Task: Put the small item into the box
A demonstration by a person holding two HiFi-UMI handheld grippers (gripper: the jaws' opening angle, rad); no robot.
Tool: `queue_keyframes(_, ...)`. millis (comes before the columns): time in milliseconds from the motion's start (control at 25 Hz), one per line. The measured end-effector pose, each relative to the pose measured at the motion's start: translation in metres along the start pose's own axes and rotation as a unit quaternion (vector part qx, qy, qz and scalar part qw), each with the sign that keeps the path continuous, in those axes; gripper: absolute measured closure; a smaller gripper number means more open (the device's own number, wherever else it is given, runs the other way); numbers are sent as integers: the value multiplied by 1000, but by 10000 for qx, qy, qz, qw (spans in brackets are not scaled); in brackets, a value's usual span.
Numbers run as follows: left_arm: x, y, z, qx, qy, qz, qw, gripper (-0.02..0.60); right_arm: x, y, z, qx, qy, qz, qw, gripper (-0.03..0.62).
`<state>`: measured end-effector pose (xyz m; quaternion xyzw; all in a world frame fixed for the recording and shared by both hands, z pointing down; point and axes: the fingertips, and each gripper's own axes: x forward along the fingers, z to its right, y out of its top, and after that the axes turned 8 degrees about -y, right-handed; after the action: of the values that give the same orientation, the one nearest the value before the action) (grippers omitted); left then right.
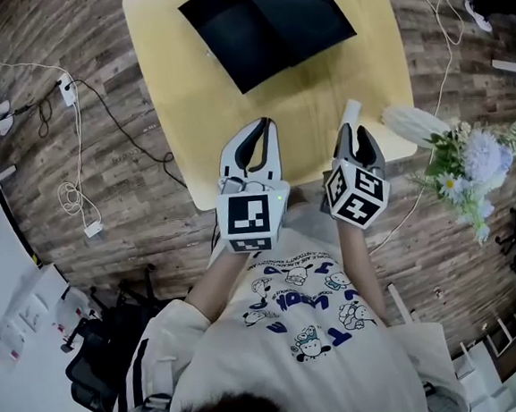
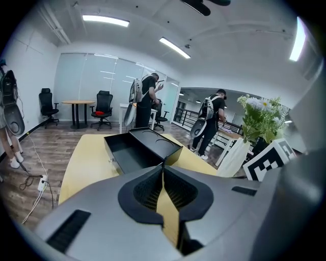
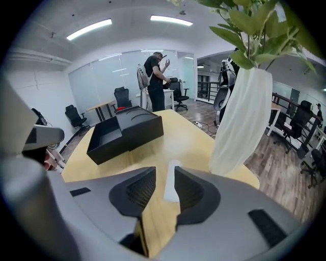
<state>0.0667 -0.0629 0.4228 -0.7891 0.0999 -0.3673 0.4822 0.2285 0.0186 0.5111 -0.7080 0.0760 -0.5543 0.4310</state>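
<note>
An open black box (image 1: pixel 269 20) with its lid beside it lies at the far end of the yellow table (image 1: pixel 186 99); it also shows as the black box (image 2: pixel 137 150) and the black box (image 3: pixel 122 132). A small white flat item (image 3: pixel 172 181) lies on the table between the jaws of my right gripper (image 3: pixel 164 171), close to the right pad, with a gap on its left. That right gripper (image 1: pixel 350 131) is open, and the white item (image 1: pixel 350 110) pokes out past its tips. My left gripper (image 1: pixel 267 126) hovers over the table's near edge; its tips meet, so the left gripper (image 2: pixel 163 165) is shut and holds nothing.
A white vase (image 1: pixel 417 124) with flowers (image 1: pixel 475 168) stands at the table's near right corner, right beside my right gripper; it shows as the vase (image 3: pixel 239 122). Cables and a power strip (image 1: pixel 68 87) lie on the wooden floor at left. People stand beyond the table.
</note>
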Motion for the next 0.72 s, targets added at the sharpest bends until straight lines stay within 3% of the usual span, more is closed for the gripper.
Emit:
queue_keyframes(200, 5, -13, -2, -55, 9, -166, 9998, 560, 12, -13, 5, -18, -11, -220, 9998, 437)
queue_keyframes(720, 11, -37, -17, -213, 98, -372, 9990, 560, 36, -41, 8, -140, -58, -601, 9981, 424)
